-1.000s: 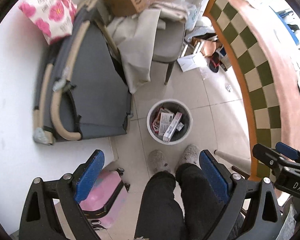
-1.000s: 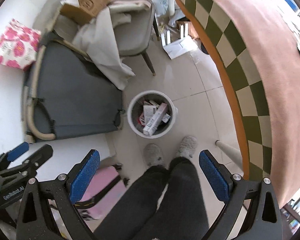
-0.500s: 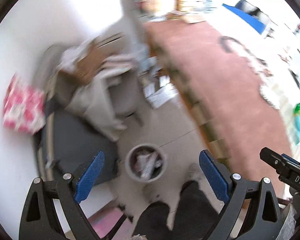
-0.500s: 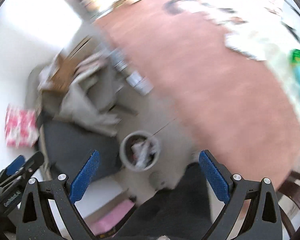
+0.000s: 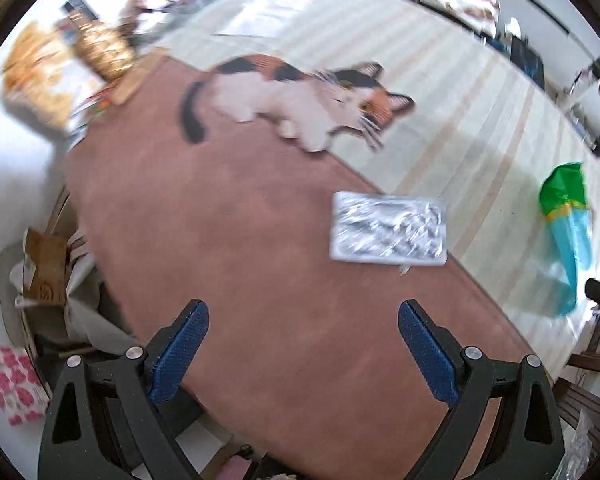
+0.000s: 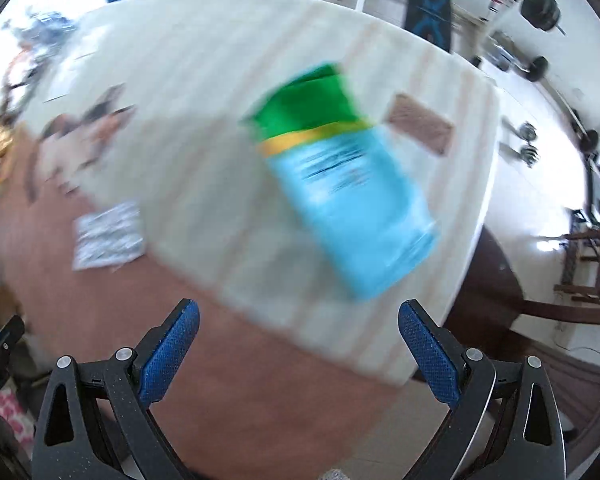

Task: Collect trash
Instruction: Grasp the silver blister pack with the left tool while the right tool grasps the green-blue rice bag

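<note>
A flat silvery foil packet (image 5: 388,229) lies on the brown part of the tablecloth (image 5: 260,280); it also shows in the right wrist view (image 6: 108,236). A blue and green plastic wrapper (image 6: 348,200) lies on the cream striped part, seen at the right edge of the left wrist view (image 5: 568,232). My left gripper (image 5: 302,354) is open and empty above the table, short of the foil packet. My right gripper (image 6: 296,356) is open and empty, short of the blue wrapper. Both views are blurred.
A cat picture (image 5: 296,96) is printed on the cloth. Baskets and clutter (image 5: 100,52) stand at the far left end. A small brown card (image 6: 420,128) lies near the far right table edge. A cluttered chair (image 5: 48,280) stands left of the table.
Both grippers have swung up from the floor bin, now out of view, to face the table top. Both stay open and empty.
</note>
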`<state>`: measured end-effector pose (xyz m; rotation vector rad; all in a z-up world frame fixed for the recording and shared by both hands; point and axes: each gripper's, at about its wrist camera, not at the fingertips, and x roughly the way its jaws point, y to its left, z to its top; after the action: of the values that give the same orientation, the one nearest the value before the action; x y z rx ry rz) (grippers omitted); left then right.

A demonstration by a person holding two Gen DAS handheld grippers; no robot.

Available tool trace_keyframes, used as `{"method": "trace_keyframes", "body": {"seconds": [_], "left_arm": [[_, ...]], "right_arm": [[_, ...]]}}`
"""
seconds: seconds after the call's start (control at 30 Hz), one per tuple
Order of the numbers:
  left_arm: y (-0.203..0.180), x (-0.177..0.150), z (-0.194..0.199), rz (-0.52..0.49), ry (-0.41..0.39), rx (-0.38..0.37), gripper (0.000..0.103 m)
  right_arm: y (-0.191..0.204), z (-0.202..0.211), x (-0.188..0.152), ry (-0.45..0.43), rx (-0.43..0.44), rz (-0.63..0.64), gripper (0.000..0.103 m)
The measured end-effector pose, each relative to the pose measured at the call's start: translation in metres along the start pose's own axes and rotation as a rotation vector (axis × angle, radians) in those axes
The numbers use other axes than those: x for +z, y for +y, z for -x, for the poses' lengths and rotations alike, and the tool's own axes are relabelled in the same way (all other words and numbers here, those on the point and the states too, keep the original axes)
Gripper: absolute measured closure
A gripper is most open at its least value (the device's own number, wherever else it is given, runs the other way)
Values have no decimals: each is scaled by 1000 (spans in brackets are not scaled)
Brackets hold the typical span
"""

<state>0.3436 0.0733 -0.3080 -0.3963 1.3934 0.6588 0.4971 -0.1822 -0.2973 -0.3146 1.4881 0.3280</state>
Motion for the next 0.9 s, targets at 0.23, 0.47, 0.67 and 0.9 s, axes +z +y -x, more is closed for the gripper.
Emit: {"method": "trace_keyframes", "body": {"seconds": [0.23, 0.47, 0.67, 0.9], "left_arm": [[-56, 35, -34, -25, 73, 0, 6], [-46, 40, -53, 33, 133, 16, 6], [-13, 37, -71, 253, 250, -121, 7], [0, 44, -107, 489, 364, -345, 7]], "right_arm": [[-13, -61, 68, 65, -13, 114, 2], [8, -88, 92, 42, -54, 176, 0], [-7, -84, 103, 39, -9, 22, 10], [-6, -76, 105, 114, 142, -83, 10]]}}
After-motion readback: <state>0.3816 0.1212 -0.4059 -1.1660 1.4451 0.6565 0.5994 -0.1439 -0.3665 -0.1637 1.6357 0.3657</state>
